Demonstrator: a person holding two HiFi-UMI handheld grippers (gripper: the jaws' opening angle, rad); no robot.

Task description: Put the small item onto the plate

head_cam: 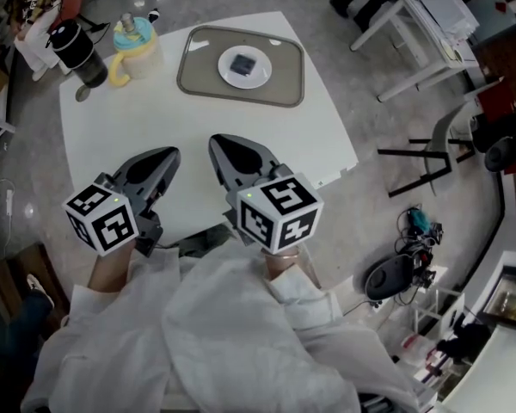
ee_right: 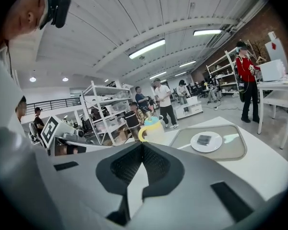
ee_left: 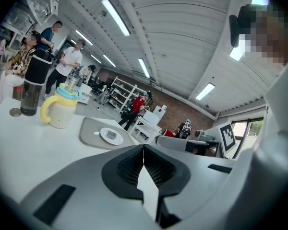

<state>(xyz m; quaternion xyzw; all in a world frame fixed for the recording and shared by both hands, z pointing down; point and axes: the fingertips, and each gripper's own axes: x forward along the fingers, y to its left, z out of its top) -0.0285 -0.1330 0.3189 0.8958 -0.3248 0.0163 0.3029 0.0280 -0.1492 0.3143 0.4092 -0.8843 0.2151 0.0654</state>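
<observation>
Small item (head_cam: 243,63): dark, flat, square. Lies at the middle of the white plate (head_cam: 226,70), resting on it. The same shows in the left gripper view (item (ee_left: 112,135), plate (ee_left: 104,137)) and the right gripper view (item (ee_right: 204,139), plate (ee_right: 196,145)).

Plate sits inside the grey tray (head_cam: 198,80), about centred. Tray stands on the white table (head_cam: 138,127), at its far side from the person.

Left of the tray, near it: yellow-handled mug (head_cam: 136,52) with a blue lid. Further left of the tray: black tumbler (head_cam: 76,48), upright, with a small round disc (head_cam: 82,93) just beside it.

Left gripper (head_cam: 170,153): on the person's side of the tray, well apart from it, jaws together, nothing between them (ee_left: 143,150). Right gripper (head_cam: 219,141): just beside the left one, also well apart from the tray, jaws together and empty (ee_right: 142,145). Both point toward the tray.
</observation>
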